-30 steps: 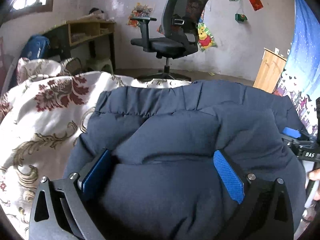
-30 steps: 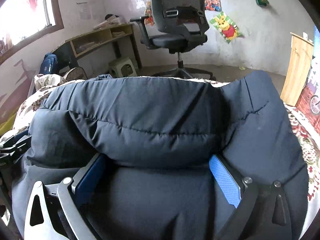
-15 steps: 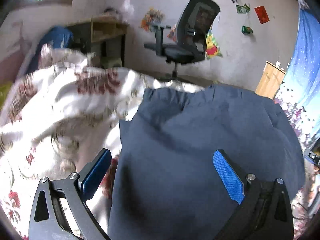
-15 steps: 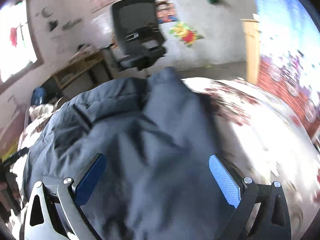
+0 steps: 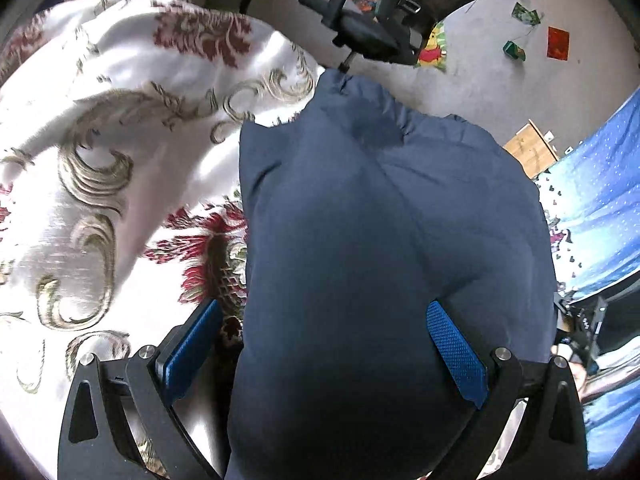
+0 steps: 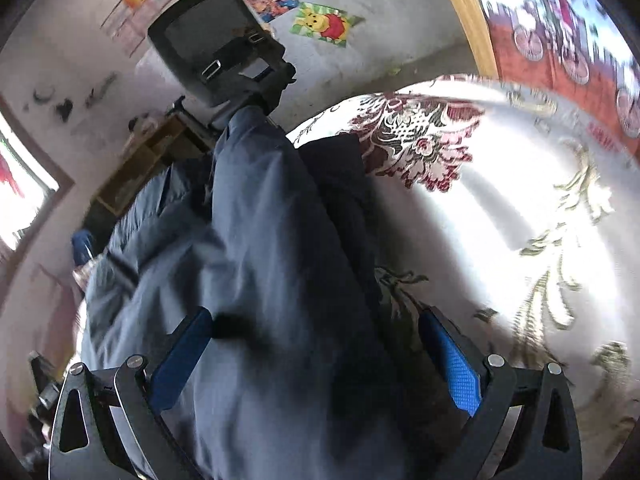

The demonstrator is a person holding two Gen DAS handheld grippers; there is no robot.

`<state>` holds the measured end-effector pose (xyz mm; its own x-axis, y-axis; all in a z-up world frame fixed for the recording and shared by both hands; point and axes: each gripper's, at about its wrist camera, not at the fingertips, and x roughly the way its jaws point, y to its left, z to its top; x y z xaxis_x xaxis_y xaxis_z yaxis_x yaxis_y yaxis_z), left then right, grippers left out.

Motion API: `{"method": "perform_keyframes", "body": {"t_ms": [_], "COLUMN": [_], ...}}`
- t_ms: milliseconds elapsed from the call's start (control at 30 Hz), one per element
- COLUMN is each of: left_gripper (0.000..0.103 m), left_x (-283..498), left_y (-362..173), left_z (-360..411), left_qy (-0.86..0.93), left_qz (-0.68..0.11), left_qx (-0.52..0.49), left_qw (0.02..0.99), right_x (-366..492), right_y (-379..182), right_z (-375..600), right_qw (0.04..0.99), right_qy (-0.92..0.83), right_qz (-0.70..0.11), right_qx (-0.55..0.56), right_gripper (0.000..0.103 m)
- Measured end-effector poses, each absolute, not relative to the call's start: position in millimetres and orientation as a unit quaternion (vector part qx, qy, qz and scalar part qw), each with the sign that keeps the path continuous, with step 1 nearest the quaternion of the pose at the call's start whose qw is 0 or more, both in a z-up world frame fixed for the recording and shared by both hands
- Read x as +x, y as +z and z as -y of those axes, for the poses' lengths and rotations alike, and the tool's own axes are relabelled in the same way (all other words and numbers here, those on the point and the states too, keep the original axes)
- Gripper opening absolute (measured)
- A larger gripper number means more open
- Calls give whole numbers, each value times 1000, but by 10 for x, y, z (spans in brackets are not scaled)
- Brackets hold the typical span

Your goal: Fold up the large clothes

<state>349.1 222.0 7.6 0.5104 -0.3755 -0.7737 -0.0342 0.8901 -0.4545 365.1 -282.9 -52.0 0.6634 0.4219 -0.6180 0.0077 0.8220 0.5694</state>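
Note:
A dark navy puffer jacket (image 5: 384, 248) lies bunched on a white bedspread with red and gold flowers (image 5: 92, 160). My left gripper (image 5: 326, 354) is open, its blue pads wide apart, with the jacket's near bulk between and over them. In the right wrist view the same jacket (image 6: 256, 264) runs away from me in a long fold. My right gripper (image 6: 316, 356) is also open, the jacket lying between its pads; its right pad (image 6: 452, 364) sits over the bedspread (image 6: 520, 216).
A black office chair (image 5: 384, 28) stands beyond the bed's far edge, also in the right wrist view (image 6: 224, 48). A wooden desk (image 6: 148, 160) is against the wall. A blue patterned curtain (image 5: 600, 200) hangs at the right. The other gripper (image 5: 580, 328) shows at the right edge.
Both grippers have tilted outward and pulled apart. The jacket has shifted: the left view shows bedspread on its left side, the right view shows bedspread on its right side.

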Motion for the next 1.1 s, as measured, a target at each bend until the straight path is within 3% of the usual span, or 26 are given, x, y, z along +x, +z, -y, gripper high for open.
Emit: {"method": "perform_keyframes", "body": {"t_ms": [533, 1100], "left_gripper": [102, 102], "left_x": [3674, 3680], "left_y": [-78, -135], "left_z": [-2315, -2241], "left_qy": [-160, -158], "left_qz": [-490, -474], "left_qx": [-259, -244], "left_qw": [817, 831], "right_x": [3679, 3644], "right_y": [-720, -735], "right_z": [2670, 2505], "right_qw": [883, 898], "right_qy": [151, 136], "right_qz": [-378, -357], "right_qx": [235, 218], "right_gripper": [103, 103]}}
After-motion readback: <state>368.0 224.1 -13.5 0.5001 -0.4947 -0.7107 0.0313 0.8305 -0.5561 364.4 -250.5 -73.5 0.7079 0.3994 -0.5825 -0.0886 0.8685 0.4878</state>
